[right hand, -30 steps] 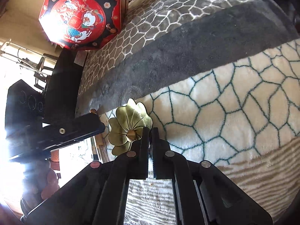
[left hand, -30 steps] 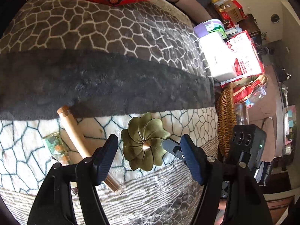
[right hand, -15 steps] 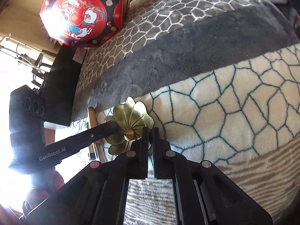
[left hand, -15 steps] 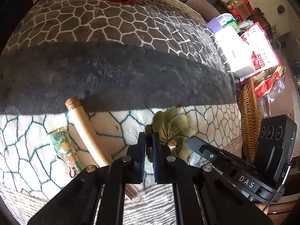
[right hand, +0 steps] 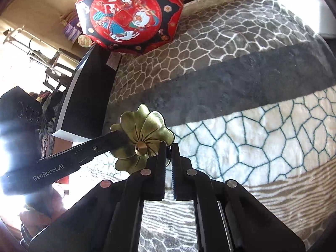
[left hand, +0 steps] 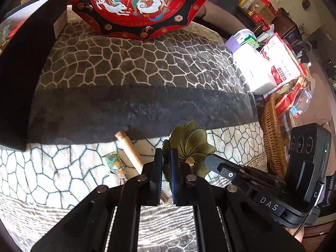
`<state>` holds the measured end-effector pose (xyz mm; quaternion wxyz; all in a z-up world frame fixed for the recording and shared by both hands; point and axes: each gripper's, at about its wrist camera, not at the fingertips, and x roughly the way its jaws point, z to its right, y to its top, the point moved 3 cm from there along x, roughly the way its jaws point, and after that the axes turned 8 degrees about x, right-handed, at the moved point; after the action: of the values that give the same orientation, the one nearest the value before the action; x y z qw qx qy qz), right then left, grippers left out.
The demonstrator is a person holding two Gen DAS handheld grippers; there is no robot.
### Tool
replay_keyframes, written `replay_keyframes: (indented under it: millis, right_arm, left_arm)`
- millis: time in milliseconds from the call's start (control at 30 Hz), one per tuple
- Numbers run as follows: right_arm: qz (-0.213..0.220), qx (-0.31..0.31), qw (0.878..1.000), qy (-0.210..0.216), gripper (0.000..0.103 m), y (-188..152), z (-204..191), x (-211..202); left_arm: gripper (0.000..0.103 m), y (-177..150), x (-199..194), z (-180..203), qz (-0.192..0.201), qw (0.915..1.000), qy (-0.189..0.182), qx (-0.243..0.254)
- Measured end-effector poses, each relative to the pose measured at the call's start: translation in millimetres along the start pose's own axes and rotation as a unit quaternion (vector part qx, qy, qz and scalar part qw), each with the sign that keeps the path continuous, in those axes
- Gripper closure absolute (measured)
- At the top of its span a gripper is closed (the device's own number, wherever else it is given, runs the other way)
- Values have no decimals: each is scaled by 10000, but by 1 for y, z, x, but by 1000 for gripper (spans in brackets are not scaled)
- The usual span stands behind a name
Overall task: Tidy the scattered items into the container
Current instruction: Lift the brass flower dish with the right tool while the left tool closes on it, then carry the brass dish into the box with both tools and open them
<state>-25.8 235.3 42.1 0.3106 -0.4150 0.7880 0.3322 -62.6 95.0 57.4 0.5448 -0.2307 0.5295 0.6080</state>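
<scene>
A brass flower-shaped dish hangs tilted above the patterned blanket, held from two sides. My left gripper is shut on its left rim. My right gripper is shut on its right rim, and in the left wrist view it reaches in from the right. The right wrist view shows the dish with its small centre knob, and the left gripper at its far edge. A wooden tube and a small green packet lie on the blanket below. A red octagonal box stands at the far end.
A black box stands on the blanket's left side, near the red box. To the right of the blanket are a wicker basket, a white box and red packaging. The grey band of the blanket is bare.
The left gripper closed on the dish's rim. Both grippers then rose with the dish, lifting it off the blanket; more of the red box and the black box came into view.
</scene>
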Motion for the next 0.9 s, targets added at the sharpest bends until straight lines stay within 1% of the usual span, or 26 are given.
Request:
replay_keyframes:
  millis: [167,300,433,567,700,767,900]
  right_arm:
    - [-32,-380,9993,11,98,13,-64,-7]
    - [-139,-825,9965,-8,99,23,-134,4]
    - [-358,-1092,9934,38,99,31,-201,33]
    - [-573,-1349,9892,6,99,35,-259,78]
    - [-830,-1442,9860,-107,99,36,-298,131]
    - [-979,-1468,9840,-226,99,37,-307,157]
    - [-1242,-1494,9796,-514,99,36,-313,202]
  left_arm:
    - [96,10,-43,-30,184,9996,-57,-199]
    - [96,24,-86,-71,336,9984,-77,-444]
    - [95,35,-124,-128,442,9957,-51,-807]
    - [95,41,-148,-191,452,9926,24,-1125]
    - [95,46,-155,-250,375,9904,154,-1320]
    - [95,45,-149,-277,283,9894,179,-1411]
    - [94,43,-126,-319,51,9872,141,-1590]
